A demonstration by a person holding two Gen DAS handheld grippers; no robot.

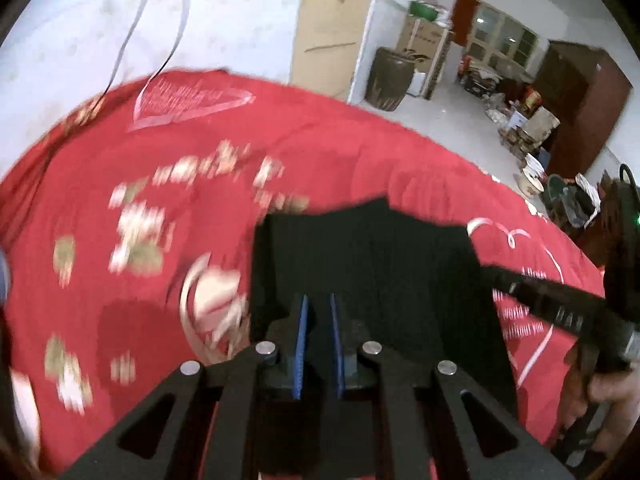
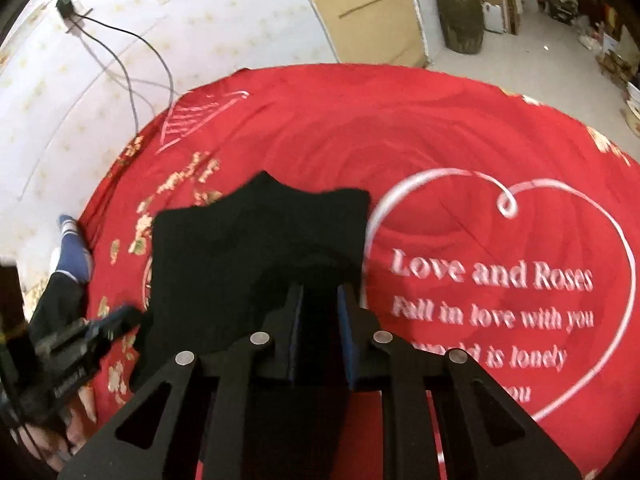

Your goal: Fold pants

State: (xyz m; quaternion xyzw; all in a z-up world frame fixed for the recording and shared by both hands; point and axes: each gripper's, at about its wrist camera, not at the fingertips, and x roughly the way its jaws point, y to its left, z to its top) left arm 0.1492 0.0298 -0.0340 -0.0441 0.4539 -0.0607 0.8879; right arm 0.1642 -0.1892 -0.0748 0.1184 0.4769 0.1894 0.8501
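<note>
Black pants (image 2: 256, 256) lie as a folded bundle on the red bedspread (image 2: 440, 128), near edge raised. Left gripper (image 1: 319, 312) and right gripper (image 2: 319, 300) each appear clamped on that edge. Risk: uneven carry or a slipping layer would skew the fold. Wallpapered wall, cables, cluttered room beyond.

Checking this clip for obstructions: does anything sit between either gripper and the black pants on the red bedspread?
Nothing visible does. The black pants lie directly ahead of the right gripper and the left gripper, with dark cloth between each pair of fingers. Around them only the red bedspread shows.
</note>
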